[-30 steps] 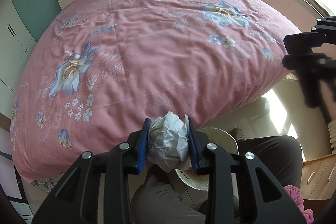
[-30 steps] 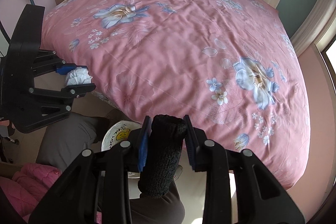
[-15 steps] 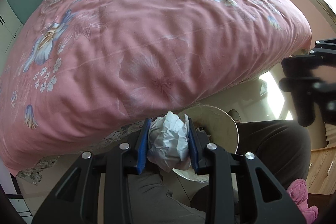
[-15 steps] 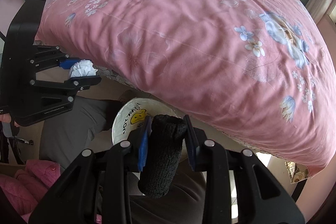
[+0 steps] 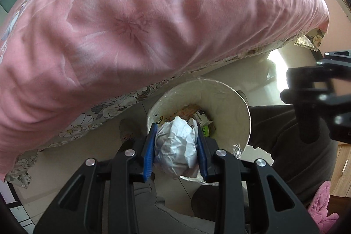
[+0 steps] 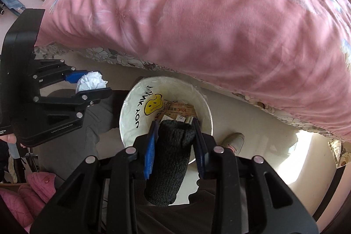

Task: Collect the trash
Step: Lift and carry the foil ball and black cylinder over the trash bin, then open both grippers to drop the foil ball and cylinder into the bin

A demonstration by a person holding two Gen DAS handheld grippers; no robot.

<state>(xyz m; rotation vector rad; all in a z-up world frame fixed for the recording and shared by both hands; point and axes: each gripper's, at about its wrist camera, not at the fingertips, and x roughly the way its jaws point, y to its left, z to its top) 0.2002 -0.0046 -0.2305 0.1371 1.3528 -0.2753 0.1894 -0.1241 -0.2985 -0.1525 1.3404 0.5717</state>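
**A:** Left wrist view first. The left tool (image 5: 176,147) is pinching a crumpled white paper wad (image 5: 175,144) between its blue pads (image 5: 150,151). The bin (image 5: 239,106), lined with a plastic bag, sits right below and ahead of the tips, with some packaging already in the bottom. Looks like the drop is the step in hand. The right tool (image 5: 311,100) shows off to the right of it, near the bin's far rim.

**B:** What I'd worry about: the wad is light and fluffy, so if it gets let go off-centre it could bounce off the rim onto the floor. The pink bed cover (image 5: 131,25) overhangs just above and ahead, so there's not much room forward.

**A:** Right wrist view. The right tool (image 6: 175,146) is clamped on a dark knitted roll (image 6: 171,161), maybe a sock, hanging over the bin's near side (image 6: 131,106). The left tool (image 6: 92,87) with its paper wad (image 6: 88,81) sits to the left, apart from the rim.

**B:** Both going for one opening could bump. The person's leg (image 6: 72,146) and a shoe (image 6: 232,140) crowd the near side, so open room is mostly straight down.
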